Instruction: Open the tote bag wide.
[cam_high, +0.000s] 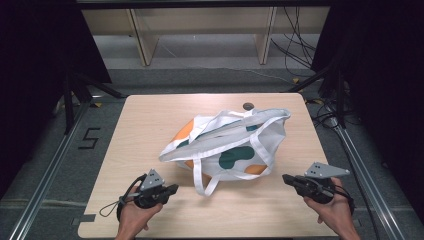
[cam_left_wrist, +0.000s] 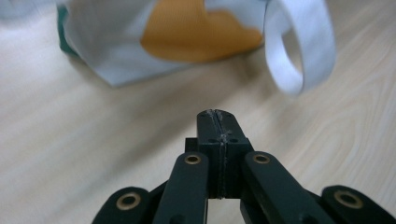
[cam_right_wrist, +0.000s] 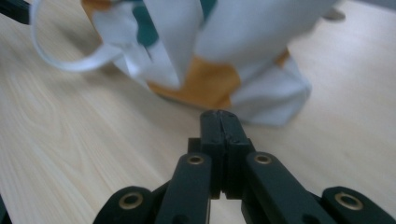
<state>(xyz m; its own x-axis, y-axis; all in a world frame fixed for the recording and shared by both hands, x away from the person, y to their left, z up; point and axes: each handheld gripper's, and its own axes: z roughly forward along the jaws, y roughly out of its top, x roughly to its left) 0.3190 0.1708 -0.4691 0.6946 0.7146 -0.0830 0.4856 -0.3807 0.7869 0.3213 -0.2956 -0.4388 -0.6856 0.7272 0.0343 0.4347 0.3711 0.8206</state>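
Two grippers sit near the front edge of the wooden table (cam_high: 150, 120), one at each side. Left gripper (cam_high: 172, 189): jaws pressed together, nothing between them, confirmed in the left gripper view. Right gripper (cam_high: 286, 178): jaws likewise pressed together and empty, confirmed in the right gripper view. White tote bag (cam_high: 227, 145) with orange and green patches lies crumpled at table centre, apart from both grippers. One strap (cam_high: 202, 179) loops toward the front edge. Bag interior hidden by folds. Small dark round object (cam_high: 248, 106) behind the bag, too small to identify. Both gripper views blur the bag and cut off its upper part.
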